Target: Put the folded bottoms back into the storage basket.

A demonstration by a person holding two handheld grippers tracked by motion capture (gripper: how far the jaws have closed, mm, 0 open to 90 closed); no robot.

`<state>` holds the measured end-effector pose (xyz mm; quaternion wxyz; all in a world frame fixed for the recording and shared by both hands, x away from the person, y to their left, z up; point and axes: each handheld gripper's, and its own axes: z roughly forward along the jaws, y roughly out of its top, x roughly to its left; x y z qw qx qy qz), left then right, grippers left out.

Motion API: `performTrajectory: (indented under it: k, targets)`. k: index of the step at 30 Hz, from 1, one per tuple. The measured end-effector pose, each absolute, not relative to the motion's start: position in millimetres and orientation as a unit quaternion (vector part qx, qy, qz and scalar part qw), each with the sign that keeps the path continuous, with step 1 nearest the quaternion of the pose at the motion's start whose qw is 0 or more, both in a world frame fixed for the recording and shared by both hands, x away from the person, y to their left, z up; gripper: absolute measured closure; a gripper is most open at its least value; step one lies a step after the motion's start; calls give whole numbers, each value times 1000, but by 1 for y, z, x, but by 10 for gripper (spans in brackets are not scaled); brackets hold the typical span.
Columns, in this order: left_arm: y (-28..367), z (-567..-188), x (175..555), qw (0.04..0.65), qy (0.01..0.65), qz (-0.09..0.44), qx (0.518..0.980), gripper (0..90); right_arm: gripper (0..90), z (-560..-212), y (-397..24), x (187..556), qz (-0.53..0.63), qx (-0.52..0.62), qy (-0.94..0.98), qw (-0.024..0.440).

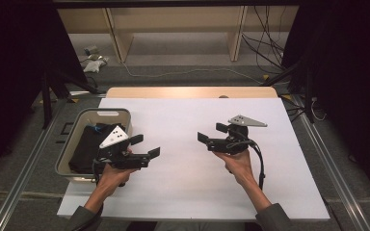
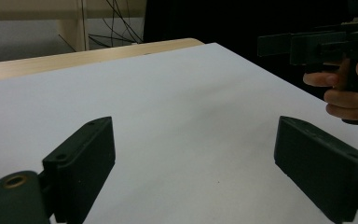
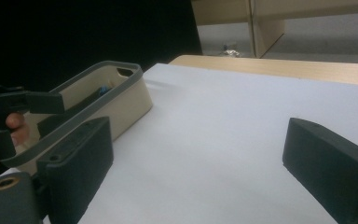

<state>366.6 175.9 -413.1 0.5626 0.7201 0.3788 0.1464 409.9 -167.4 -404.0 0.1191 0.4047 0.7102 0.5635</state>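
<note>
My left gripper (image 1: 145,146) hovers over the white sheet (image 1: 192,159) just right of the beige bin (image 1: 105,113), open, with nothing between its jaws. My right gripper (image 1: 212,133) is held over the middle right of the sheet, pointing left, open and empty as well. In the left gripper view the wide-apart jaws frame bare white sheet (image 2: 168,116), with the right gripper (image 2: 279,45) and the hand on it at the upper right. In the right gripper view the bin (image 3: 121,100) lies beyond the left jaw, and the left gripper (image 3: 14,119) shows at the far left.
The bin holds dark cloth (image 1: 89,144) and a bit of something blue (image 3: 104,88). The sheet covers a wooden table (image 1: 192,92). Beyond it stand wooden shelving (image 1: 178,29) and loose cables (image 1: 265,43) on the floor. Dark curtains flank both sides.
</note>
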Motion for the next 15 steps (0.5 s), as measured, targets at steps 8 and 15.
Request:
performTrajectory:
  k: [8, 15]
  targets:
    - [174, -416, 362, 567, 369, 149, 722, 116, 95, -408, -174, 399, 561, 397, 716, 127]
    - [171, -418, 358, 570, 361, 154, 722, 110, 95, -413, -177, 394, 560, 396, 716, 133]
